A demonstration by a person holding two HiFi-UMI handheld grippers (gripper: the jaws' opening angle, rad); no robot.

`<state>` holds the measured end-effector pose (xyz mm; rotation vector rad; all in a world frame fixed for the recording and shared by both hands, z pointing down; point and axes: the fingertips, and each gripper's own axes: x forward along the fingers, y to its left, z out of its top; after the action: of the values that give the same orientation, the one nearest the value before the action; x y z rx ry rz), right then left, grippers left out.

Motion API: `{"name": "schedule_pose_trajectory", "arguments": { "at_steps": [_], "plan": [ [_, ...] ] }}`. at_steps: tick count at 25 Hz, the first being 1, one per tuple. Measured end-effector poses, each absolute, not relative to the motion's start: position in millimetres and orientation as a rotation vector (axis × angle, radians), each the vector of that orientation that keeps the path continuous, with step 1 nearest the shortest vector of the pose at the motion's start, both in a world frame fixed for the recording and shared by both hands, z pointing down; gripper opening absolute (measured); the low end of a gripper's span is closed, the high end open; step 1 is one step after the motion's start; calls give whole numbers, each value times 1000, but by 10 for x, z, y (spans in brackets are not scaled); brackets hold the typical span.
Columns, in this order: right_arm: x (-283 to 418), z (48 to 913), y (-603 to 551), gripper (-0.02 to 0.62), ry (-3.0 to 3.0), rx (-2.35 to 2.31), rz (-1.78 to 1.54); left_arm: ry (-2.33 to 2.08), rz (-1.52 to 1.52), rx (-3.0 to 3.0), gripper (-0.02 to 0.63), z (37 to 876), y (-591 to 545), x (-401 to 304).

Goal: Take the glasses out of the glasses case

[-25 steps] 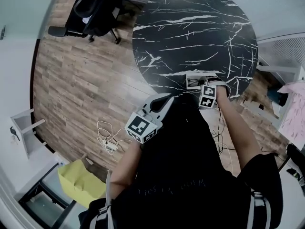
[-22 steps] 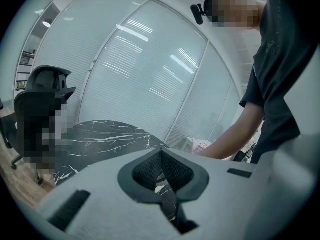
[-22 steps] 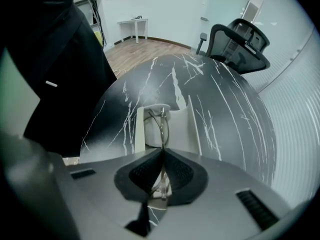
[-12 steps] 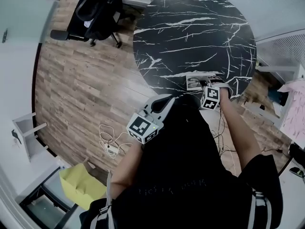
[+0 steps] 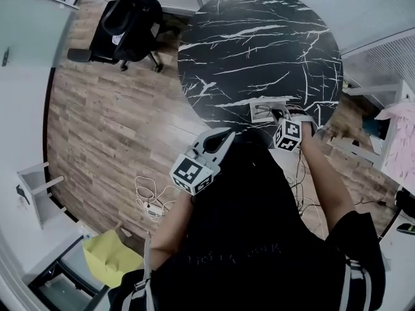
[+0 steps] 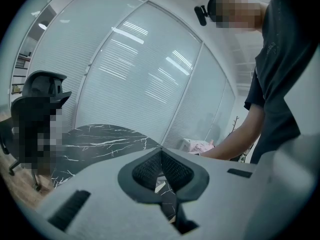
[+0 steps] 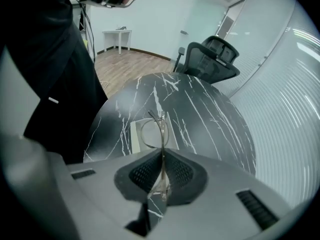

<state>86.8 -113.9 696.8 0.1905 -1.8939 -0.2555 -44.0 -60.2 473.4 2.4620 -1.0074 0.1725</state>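
Note:
An open grey glasses case (image 5: 264, 111) lies at the near edge of the round black marble table (image 5: 259, 44). My right gripper (image 5: 281, 116) hovers just over the case and is shut on thin wire-framed glasses (image 7: 159, 129), which stand edge-on between the jaws and stick out past the tips above the case (image 7: 136, 135). In the right gripper view that gripper (image 7: 162, 156) pinches the frame at its middle. My left gripper (image 5: 225, 137) hangs off the table to the left, in front of the person's dark shirt. Its jaws (image 6: 161, 154) are shut with nothing between them.
A black office chair (image 5: 130, 15) stands on the wooden floor left of the table, also in the right gripper view (image 7: 212, 59). On the floor lie white cables (image 5: 150, 196), a yellow bag (image 5: 110, 258) and a white shelf unit (image 5: 32, 183).
The right gripper has shifted slightly to the right over the case with the glasses in it. The left gripper has stayed put.

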Motion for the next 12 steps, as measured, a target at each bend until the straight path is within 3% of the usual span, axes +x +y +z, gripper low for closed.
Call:
{"name": "schedule_pose_trajectory", "arguments": {
  "at_steps": [12],
  "plan": [
    [1029,6474,-1126,34,-2031,460,-23,-982,154,2488,18,4674,-627,-439]
  ]
}}
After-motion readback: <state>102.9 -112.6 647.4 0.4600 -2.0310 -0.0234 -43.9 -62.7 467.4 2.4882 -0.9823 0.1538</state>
